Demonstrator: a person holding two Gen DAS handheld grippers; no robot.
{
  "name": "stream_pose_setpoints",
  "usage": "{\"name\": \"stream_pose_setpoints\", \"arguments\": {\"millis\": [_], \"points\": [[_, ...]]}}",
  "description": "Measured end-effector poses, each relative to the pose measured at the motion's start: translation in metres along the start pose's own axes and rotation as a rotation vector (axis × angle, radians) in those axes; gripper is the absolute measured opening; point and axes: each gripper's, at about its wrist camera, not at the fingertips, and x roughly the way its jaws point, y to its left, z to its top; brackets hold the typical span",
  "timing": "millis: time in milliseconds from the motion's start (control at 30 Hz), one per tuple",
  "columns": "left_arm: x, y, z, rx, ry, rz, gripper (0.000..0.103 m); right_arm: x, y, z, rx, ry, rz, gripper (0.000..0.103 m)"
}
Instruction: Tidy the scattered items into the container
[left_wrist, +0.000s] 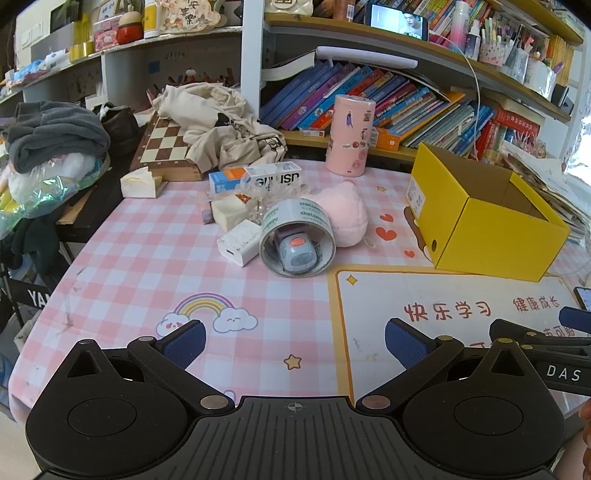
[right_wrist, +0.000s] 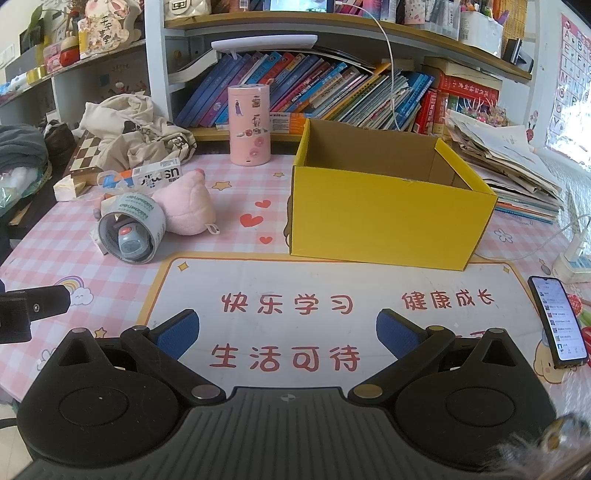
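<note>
An open yellow cardboard box (left_wrist: 491, 229) (right_wrist: 388, 221) stands on the pink checked tablecloth; its inside looks bare. Left of it lies a cluster of items: a clear tape roll (left_wrist: 297, 238) (right_wrist: 129, 230) on its side with a small grey-blue gadget (left_wrist: 297, 253) inside it, a pink plush toy (left_wrist: 345, 214) (right_wrist: 186, 208), a white charger (left_wrist: 239, 242), a white-and-orange box (left_wrist: 255, 177) and a small wrapped block (left_wrist: 231, 210). My left gripper (left_wrist: 295, 341) is open and empty, well short of the cluster. My right gripper (right_wrist: 288, 334) is open and empty over the white mat, in front of the box.
A pink cylinder (left_wrist: 351, 134) stands at the back by the bookshelf. A chessboard (left_wrist: 166, 147) and crumpled cloth (left_wrist: 218, 122) lie at the back left. A phone (right_wrist: 557, 321) and a white power strip (right_wrist: 572, 262) lie at the right. A paper stack (right_wrist: 509, 162) sits right of the box.
</note>
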Motion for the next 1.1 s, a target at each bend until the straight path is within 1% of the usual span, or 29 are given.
{"name": "stream_pose_setpoints", "arguments": {"millis": [1100], "points": [[0.0058, 0.0036, 0.0029, 0.009, 0.003, -0.022, 0.103, 0.0062, 0.0069, 0.0020, -0.006, 0.009, -0.007, 0.103]]}}
